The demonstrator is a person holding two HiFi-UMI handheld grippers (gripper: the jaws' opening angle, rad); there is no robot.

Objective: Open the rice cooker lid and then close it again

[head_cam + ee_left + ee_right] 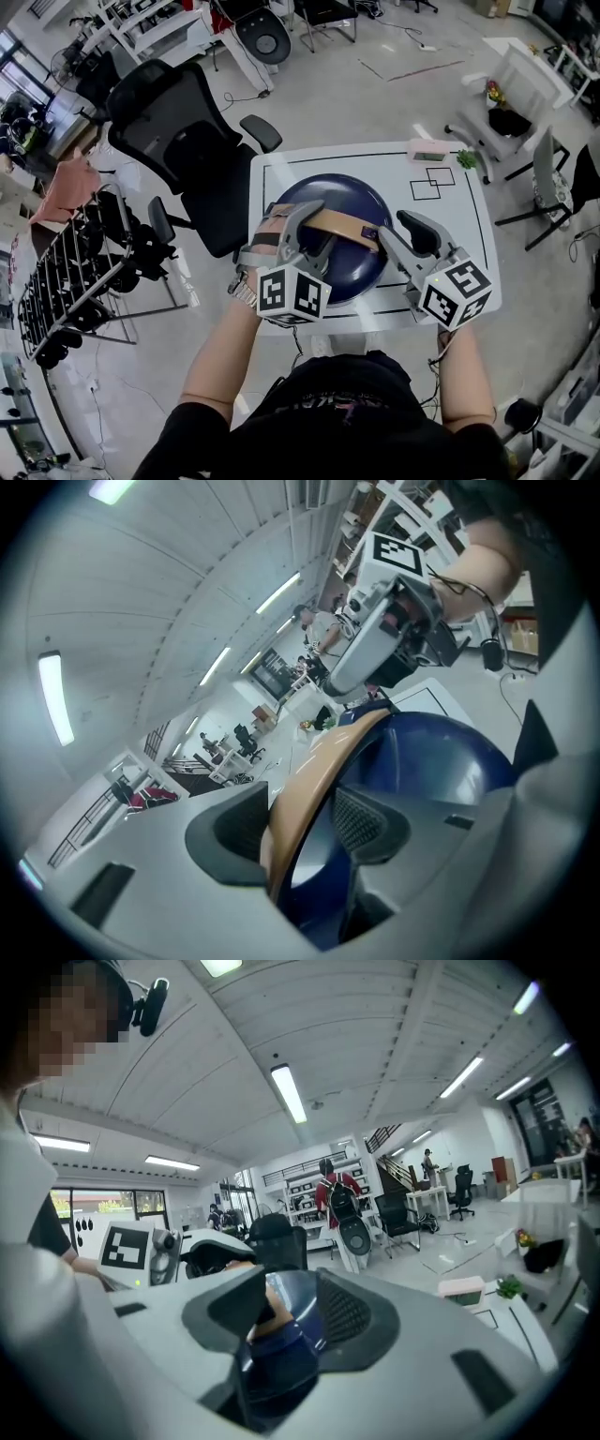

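the dark blue rice cooker [349, 199] sits on the left half of the white table [464, 262], nearer its front edge, with the lid apparently down. the left gripper [307, 230] is clamped on the tan handle [345, 223] near its left end; the right gripper [401, 240] looks closed on the right end. the likely risk is that pulling this handle drags the whole cooker toward the front edge instead of freeing the lid. an uneven pull would twist it.

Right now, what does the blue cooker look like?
The cooker is round, dark blue and shiny, with a domed top. It stands upright on the white table. A tan handle arches across its top. The left claw grips one end of the handle and the right claw grips the other.
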